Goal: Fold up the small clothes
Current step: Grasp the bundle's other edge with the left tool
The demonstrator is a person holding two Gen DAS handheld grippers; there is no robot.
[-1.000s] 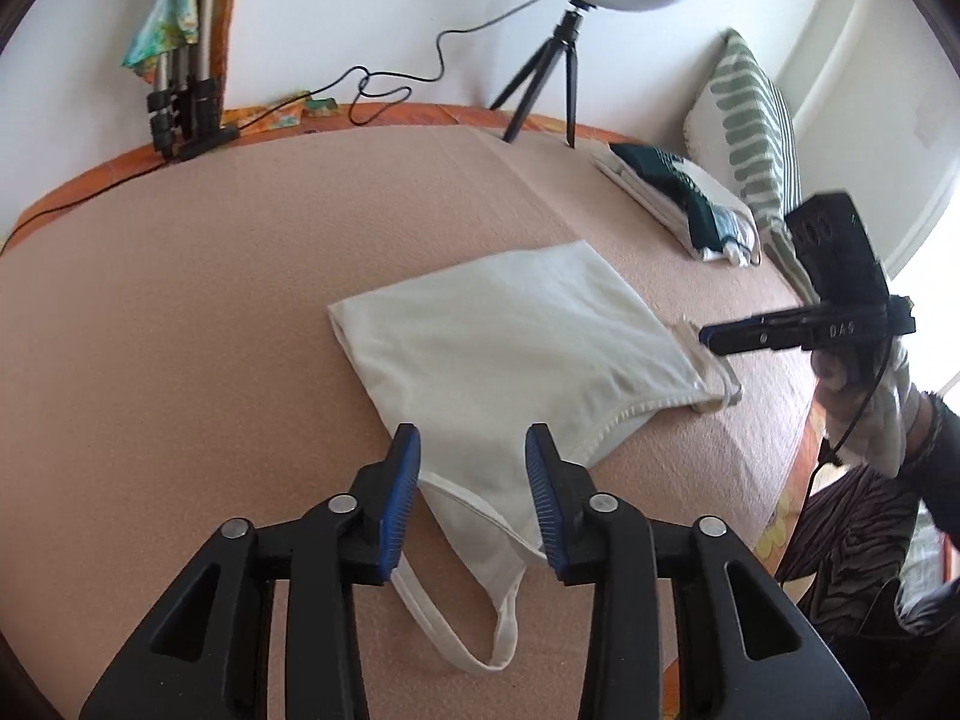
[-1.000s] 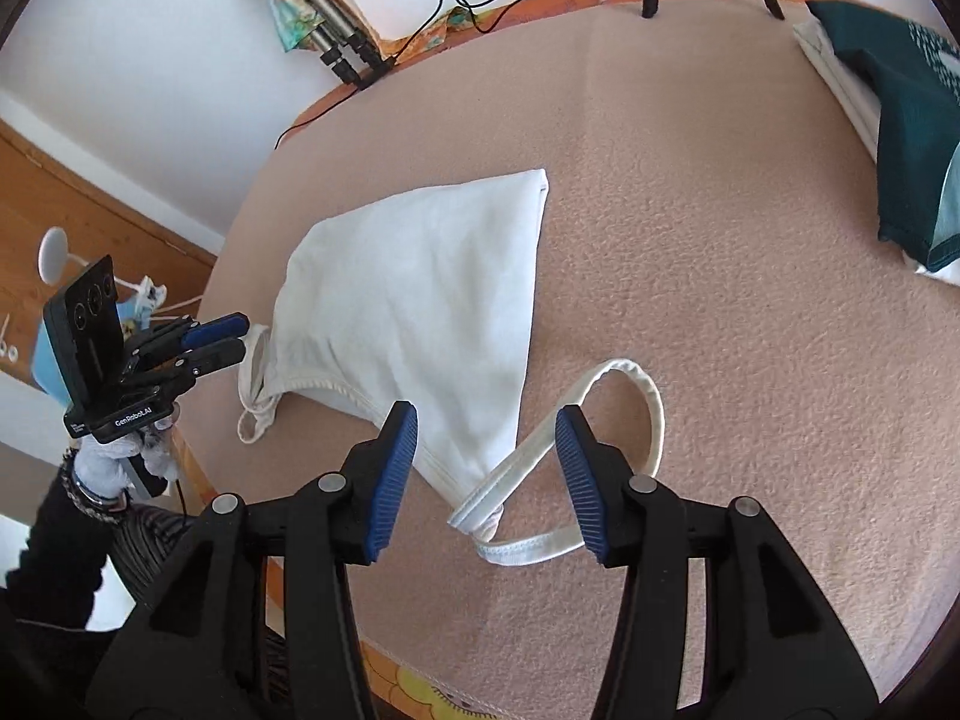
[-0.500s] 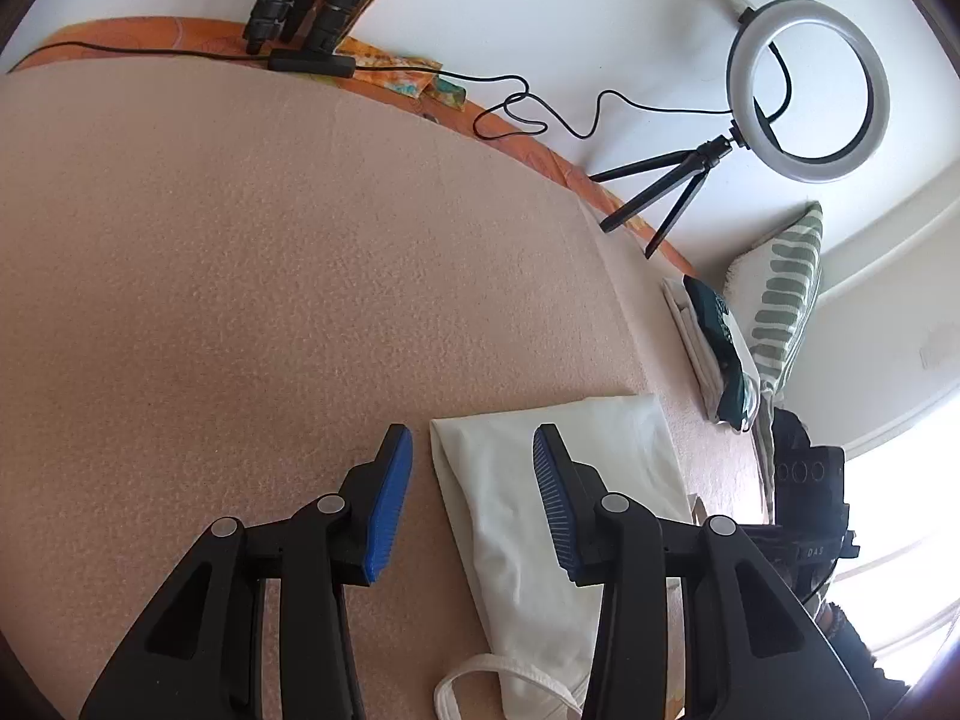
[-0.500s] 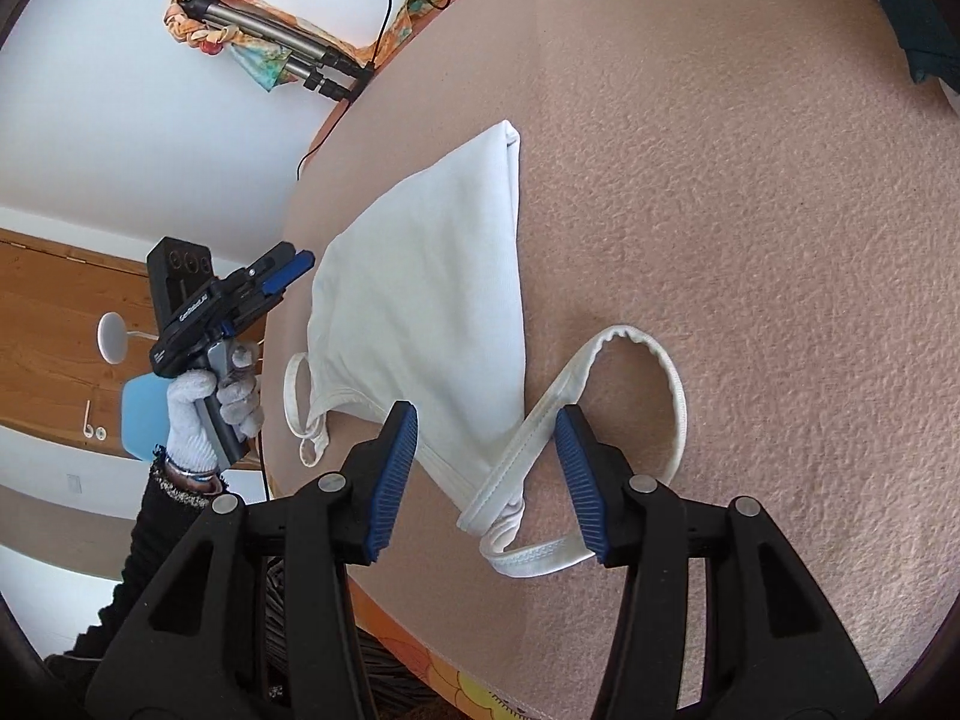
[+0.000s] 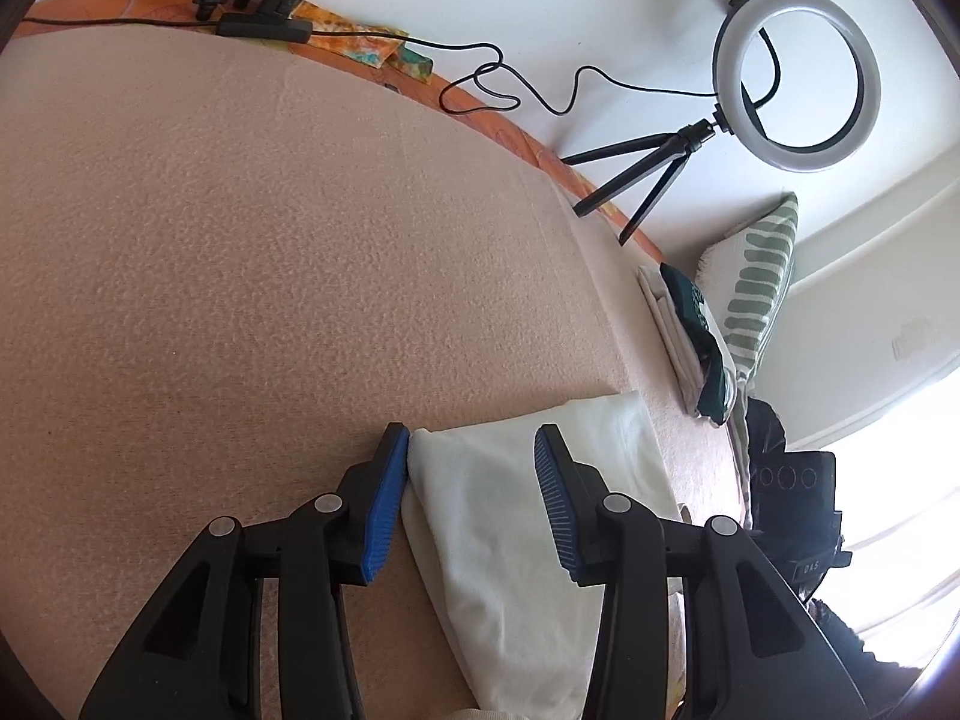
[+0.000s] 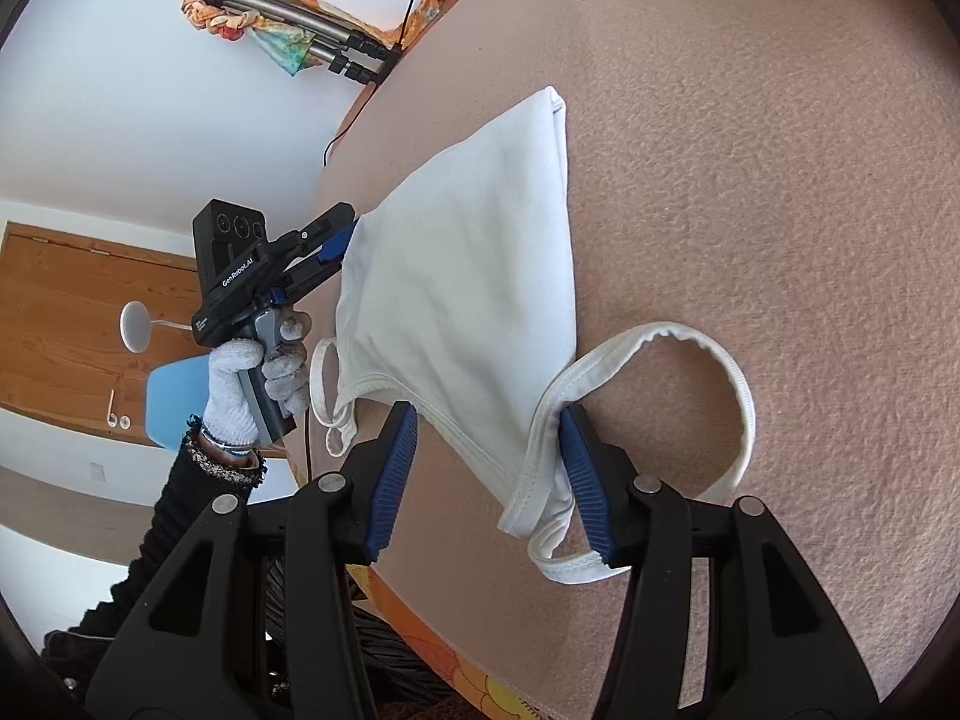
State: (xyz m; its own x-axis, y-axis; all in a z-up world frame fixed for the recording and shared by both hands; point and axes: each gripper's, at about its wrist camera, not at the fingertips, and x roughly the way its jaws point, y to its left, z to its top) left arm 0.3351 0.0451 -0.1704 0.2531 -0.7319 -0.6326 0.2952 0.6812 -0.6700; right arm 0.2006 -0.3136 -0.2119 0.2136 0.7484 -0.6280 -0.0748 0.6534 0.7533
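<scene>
A white tank top [image 6: 474, 276] lies folded in half on the pink-beige blanket [image 6: 750, 180]. My right gripper [image 6: 489, 480] is open, its jaws either side of the top's neckline corner and shoulder straps [image 6: 690, 348]. My left gripper [image 5: 471, 498] is open around the top's hem corner [image 5: 516, 516], its left pad against the cloth edge. In the right wrist view the left gripper [image 6: 336, 246] sits at the hem corner, held by a gloved hand [image 6: 252, 372].
A ring light on a tripod [image 5: 792, 78] and a cable [image 5: 510, 84] stand at the back. Folded clothes [image 5: 690, 336] and a striped pillow [image 5: 756, 294] lie at the right. Tripod legs [image 6: 300, 30] lean by the wall. The bed's near edge [image 6: 468, 672] is close.
My left gripper has moved from the strap end to the hem corner and now straddles it. My right gripper has come down closer onto the neckline and straps.
</scene>
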